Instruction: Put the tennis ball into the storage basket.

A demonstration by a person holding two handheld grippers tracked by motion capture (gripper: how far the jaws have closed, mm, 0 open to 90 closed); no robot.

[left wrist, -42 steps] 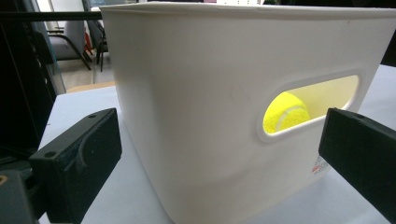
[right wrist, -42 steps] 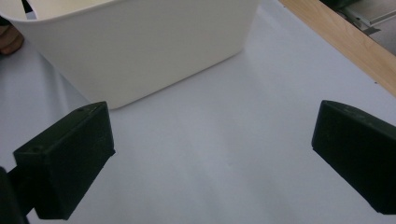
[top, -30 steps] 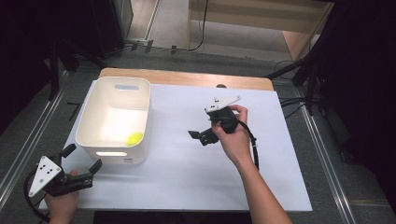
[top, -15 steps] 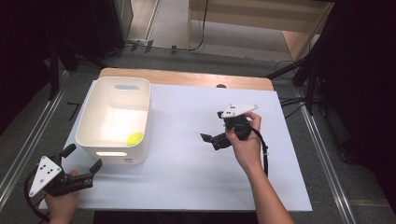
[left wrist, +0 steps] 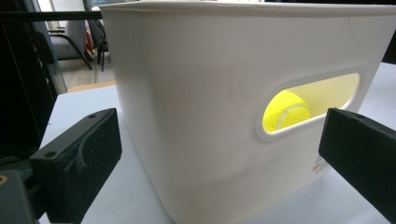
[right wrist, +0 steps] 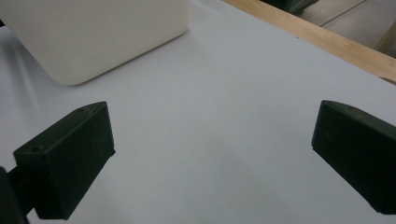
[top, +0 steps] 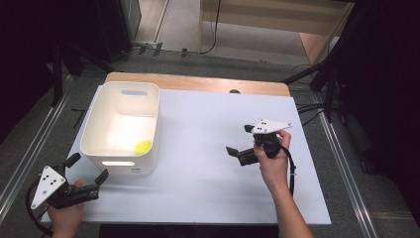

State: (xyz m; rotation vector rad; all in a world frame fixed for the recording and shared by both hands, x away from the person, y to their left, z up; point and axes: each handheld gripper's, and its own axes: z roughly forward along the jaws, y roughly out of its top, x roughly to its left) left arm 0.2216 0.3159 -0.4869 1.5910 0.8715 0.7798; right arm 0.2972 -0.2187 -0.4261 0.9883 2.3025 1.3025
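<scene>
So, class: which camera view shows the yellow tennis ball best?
The left gripper view: the yellow tennis ball appears large, felt and seam clear, through the handle slot of the white plastic bin. The high view shows it as a small yellow spot inside the bin. The right gripper view catches a bin corner.

The desk (top: 208, 188) is covered by a white sheet, with a strip of bare wood (top: 198, 83) along its far edge. A white plastic bin (top: 124, 129) stands directly on the sheet, toward the near left part of the desk, its far wall close to the wooden strip. To the right of the bin the sheet is a plain white surface out to the desk's right edge.
</scene>
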